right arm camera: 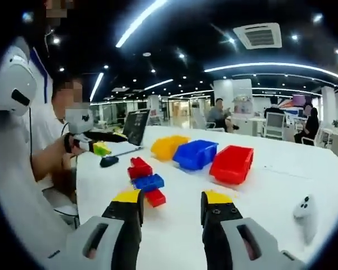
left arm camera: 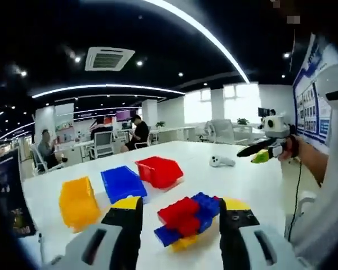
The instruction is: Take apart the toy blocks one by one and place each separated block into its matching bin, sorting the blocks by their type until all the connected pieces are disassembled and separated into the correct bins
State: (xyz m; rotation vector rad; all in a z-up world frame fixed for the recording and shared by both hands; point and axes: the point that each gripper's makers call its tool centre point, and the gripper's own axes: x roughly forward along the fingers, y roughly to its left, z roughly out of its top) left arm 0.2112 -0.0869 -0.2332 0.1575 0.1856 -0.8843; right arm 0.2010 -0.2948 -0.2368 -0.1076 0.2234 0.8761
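Note:
A cluster of joined toy blocks, red, blue and yellow, lies on the white table between the spread jaws of my left gripper, which is open. In the right gripper view the same cluster sits just beyond the left jaw of my right gripper, open with nothing between its jaws. Three bins stand in a row behind the blocks: yellow bin, blue bin and red bin; from the other side they are the yellow bin, blue bin and red bin.
A white controller lies on the table past the red bin, also seen as the controller. A laptop and a black mouse sit near the far edge. People sit at desks behind.

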